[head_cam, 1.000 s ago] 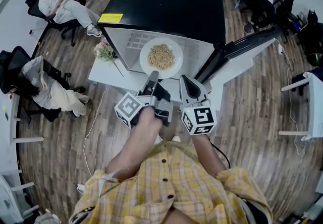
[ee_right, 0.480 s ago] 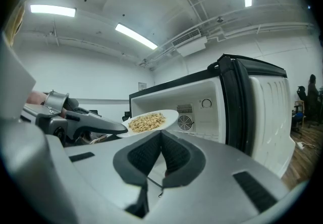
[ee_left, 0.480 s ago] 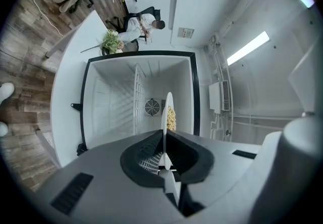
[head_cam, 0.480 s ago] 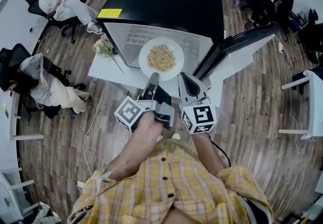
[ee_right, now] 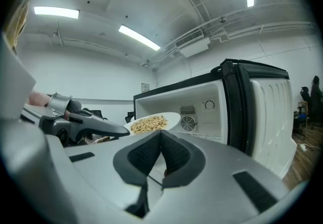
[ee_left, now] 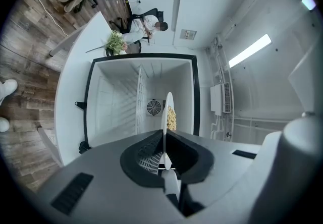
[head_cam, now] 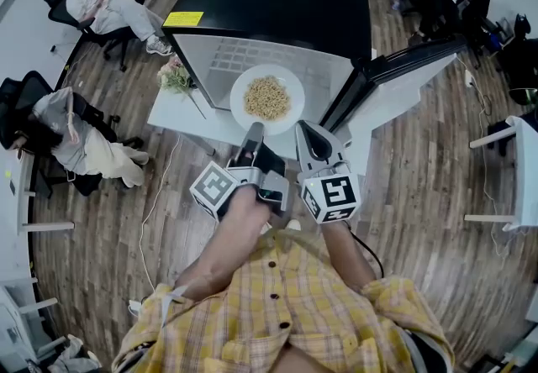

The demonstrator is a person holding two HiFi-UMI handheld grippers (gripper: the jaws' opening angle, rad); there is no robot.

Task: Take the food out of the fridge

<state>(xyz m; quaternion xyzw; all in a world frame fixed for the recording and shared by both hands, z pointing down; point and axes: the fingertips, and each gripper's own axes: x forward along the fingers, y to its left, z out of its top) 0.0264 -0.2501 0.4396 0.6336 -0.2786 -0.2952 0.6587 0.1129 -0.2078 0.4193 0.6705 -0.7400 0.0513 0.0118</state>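
The round white plate point(head_cam: 239, 107) lies flat, face up. Being round, it has no long axis. A heap of pale yellow-brown food point(head_cam: 267, 97), noodles or grain, sits in its middle. The plate hangs just in front of the open mouth of the black-topped white-walled fridge point(head_cam: 277, 2), above the white table point(head_cam: 181, 121) on which the fridge stands. From overhead it is hard to say whether its far rim reaches inside the opening. The fridge's door point(head_cam: 395, 81) stands swung out to the right.

The left gripper point(head_cam: 253, 129) points level toward the fridge, and its jaws pinch the plate's near rim. In the left gripper view the plate point(ee_left: 168, 103) shows edge-on as a thin white line. It runs straight out from between the nearly closed pads of the left gripper point(ee_left: 163, 137), with the food point(ee_left: 172, 118) on one side of it.

The right gripper point(head_cam: 306, 131) is just beside the left one, also level, apart from the plate. In the right gripper view its jaws point(ee_right: 161, 134) are pressed together with nothing between them. The plate point(ee_right: 173, 116) shows beyond them.
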